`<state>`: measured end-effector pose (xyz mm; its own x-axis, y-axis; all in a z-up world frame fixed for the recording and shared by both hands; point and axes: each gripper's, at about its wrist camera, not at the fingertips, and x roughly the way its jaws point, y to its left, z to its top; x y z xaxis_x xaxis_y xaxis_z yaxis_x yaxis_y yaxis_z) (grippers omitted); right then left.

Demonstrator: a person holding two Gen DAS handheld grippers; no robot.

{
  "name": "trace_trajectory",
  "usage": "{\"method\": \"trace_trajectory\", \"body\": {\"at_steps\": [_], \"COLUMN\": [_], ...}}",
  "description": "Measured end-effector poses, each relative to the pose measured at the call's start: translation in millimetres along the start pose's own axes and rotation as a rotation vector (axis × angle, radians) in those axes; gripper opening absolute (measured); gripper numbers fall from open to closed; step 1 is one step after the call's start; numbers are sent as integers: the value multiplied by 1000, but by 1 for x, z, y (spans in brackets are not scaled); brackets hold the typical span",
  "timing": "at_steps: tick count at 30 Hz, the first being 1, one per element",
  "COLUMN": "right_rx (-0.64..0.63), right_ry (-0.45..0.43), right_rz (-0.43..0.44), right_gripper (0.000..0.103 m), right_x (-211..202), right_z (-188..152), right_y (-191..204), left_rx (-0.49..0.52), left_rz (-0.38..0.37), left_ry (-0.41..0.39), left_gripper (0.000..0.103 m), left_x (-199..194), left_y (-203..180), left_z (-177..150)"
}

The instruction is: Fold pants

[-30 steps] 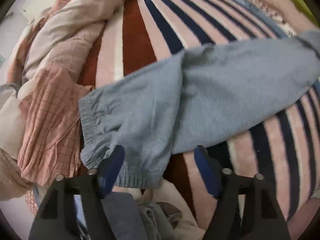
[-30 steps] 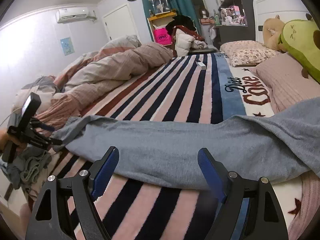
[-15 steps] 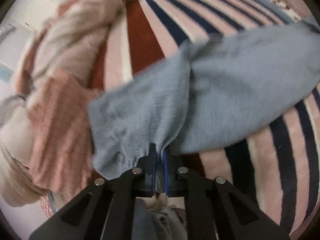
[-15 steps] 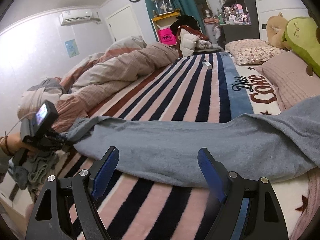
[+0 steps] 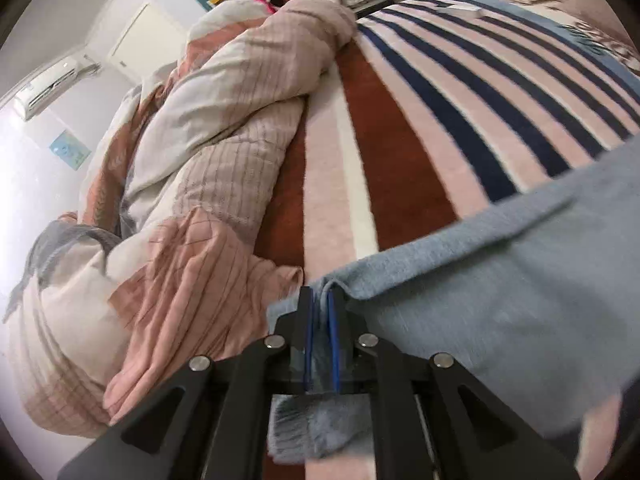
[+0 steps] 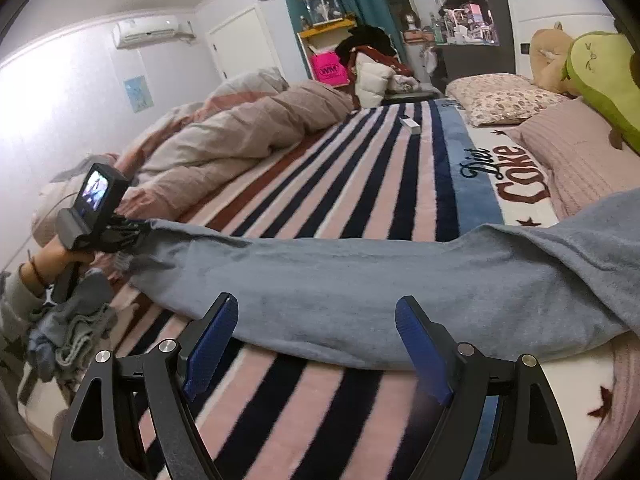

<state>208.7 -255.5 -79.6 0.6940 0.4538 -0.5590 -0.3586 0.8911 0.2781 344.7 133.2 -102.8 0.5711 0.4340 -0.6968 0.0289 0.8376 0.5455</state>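
Grey-blue pants (image 6: 360, 288) lie stretched across the striped blanket, legs folded together, cuff end at the left, waist end off to the right. My left gripper (image 5: 320, 312) is shut on the cuff end of the pants (image 5: 500, 300) and holds it lifted off the blanket. In the right wrist view the left gripper (image 6: 120, 232) shows at the far left with the cuff in it. My right gripper (image 6: 316, 344) is open and empty, just in front of the near edge of the pants, around the middle of the leg.
A bunched pink and white duvet (image 5: 192, 160) lies along the left side of the bed. Pillows (image 6: 500, 100) and plush toys (image 6: 596, 68) sit at the right. A heap of grey clothes (image 6: 68, 332) lies at the bed's near left corner. A small white box (image 6: 411, 123) rests far up the blanket.
My left gripper closed on the pants cuff and lifted it, tilting up so the room comes into view. My right gripper stayed open and nearly still.
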Motion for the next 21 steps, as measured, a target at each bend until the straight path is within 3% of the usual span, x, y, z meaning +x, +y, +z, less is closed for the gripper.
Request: {"method": "trace_trajectory", "body": {"at_steps": [2, 4, 7, 11, 15, 21], "right_rx": [-7, -11, -4, -3, 15, 13], "right_ry": [13, 27, 35, 34, 32, 39], "right_rz": [-20, -37, -43, -57, -105, -324], "right_gripper": [78, 78, 78, 78, 78, 78], "right_x": [3, 6, 4, -4, -16, -51], "right_z": [1, 0, -3, -6, -9, -17], "right_y": [0, -1, -4, -7, -21, -65], "left_rx": [-33, -56, -126, -185, -217, -200], "left_rz": [-7, 29, -1, -93, -240, -405], "left_ry": [33, 38, 26, -46, -121, -190], "left_gripper": [18, 45, 65, 70, 72, 72], "left_x": [20, 28, 21, -15, -61, -119], "left_y": [4, 8, 23, 35, 26, -11], "left_z": [3, 4, 1, -4, -7, -17]}}
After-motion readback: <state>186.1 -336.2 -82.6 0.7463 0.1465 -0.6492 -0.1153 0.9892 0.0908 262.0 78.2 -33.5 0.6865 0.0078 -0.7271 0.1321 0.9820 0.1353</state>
